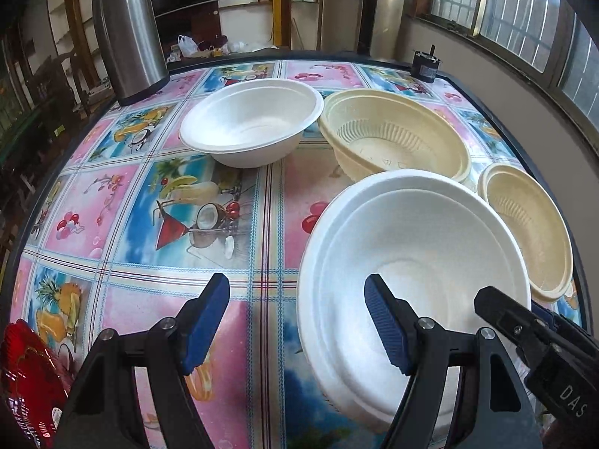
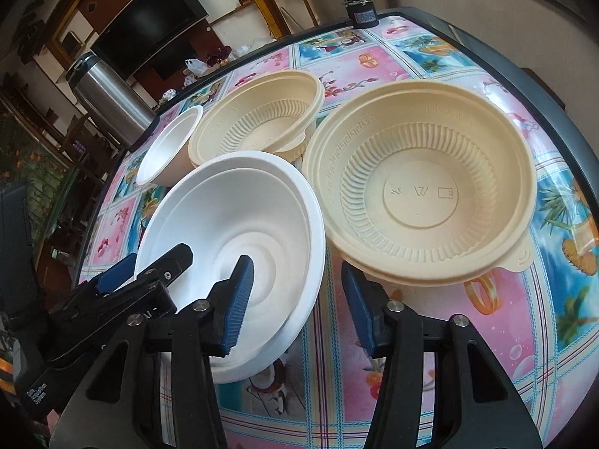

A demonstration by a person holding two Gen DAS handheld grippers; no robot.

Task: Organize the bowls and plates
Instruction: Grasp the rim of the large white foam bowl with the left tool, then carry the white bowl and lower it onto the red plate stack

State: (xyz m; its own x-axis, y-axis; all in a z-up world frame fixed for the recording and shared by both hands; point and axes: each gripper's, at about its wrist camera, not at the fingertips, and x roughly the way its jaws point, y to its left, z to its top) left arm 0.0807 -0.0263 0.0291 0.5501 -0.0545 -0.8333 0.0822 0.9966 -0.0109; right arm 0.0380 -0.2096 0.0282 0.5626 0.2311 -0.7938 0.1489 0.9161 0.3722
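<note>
**Bowls on the fruit-print table, both grippers spread wide**

Bowls are what it's all about here, so going left to right in the left wrist view: a red plate pokes in at the bottom-left corner, right at the table edge. Behind it, far back-left, a steel thermos stands close to the table's rim. Between those two there's a big open stretch of tablecloth, nothing on it, plenty of room to move.

The left gripper is spread wide, holding nothing. Its left finger sits over bare cloth, its right finger over the inside of the near white bowl, so the bowl's left rim falls between them. Looks like two white bowls nested there.

A single white bowl sits further back, just beside a stacked cream bowl; their rims nearly touch. Far right, another cream bowl sits close to the table's right edge, just beside the near white one. A small black object is at the back edge.

The right gripper is also wide open and empty, straddling the gap between the white bowl's right rim and the big cream one. Its left finger is inside the white bowl.
</note>
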